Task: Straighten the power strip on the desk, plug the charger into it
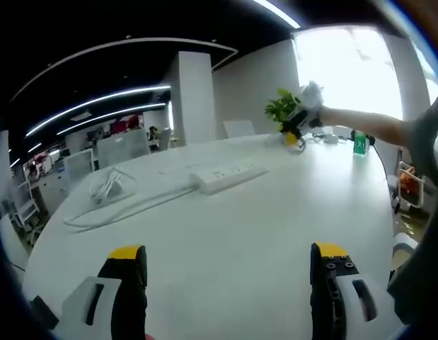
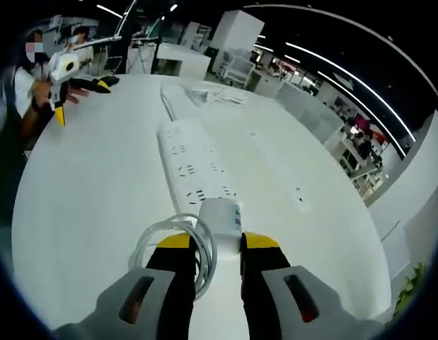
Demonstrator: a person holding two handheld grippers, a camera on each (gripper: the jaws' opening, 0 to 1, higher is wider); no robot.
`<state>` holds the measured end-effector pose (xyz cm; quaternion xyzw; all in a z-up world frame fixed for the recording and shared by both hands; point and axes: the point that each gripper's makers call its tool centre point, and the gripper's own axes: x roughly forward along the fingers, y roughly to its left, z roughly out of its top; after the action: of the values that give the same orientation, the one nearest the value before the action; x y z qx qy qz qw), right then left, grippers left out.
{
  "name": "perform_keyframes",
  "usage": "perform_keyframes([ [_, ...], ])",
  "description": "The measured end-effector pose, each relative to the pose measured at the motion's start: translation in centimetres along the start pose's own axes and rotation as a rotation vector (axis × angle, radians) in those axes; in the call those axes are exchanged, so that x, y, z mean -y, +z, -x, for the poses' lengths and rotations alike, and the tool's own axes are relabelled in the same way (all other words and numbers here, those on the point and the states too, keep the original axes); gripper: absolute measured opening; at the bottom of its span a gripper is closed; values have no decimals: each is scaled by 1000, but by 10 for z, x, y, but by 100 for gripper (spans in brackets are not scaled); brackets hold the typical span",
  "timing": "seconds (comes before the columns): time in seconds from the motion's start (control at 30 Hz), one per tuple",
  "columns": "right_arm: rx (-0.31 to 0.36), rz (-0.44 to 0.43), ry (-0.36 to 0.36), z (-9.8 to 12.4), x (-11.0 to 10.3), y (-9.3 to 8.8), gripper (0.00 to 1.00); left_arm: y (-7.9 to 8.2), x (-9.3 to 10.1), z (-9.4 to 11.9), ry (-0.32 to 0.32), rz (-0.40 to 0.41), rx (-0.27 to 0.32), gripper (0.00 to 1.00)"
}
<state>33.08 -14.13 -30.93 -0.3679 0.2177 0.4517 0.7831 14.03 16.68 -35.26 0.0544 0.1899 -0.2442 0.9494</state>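
Two tongs: both working over the white desk (image 1: 226, 241).
Left tongs (image 1: 229, 262): hovering above bare desk near the person, jaws standing wide apart, gripping nothing.
Right tongs (image 2: 212, 244): jaws clamping the white charger (image 2: 220, 216), its coiled cable (image 2: 177, 244) looping at their left side.
Power strip (image 2: 194, 166): lying flat on the desk, its near end sitting just beyond the charger; in the left gripper view it is lying mid-desk (image 1: 229, 176).
Plant (image 1: 282, 108): standing at the far desk edge.
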Motion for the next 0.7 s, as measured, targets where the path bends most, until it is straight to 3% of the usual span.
perform_keyframes([
  [0.7,-81,120,84,-21,-17,9,21,-3,-5,1,11,8,-1,99],
])
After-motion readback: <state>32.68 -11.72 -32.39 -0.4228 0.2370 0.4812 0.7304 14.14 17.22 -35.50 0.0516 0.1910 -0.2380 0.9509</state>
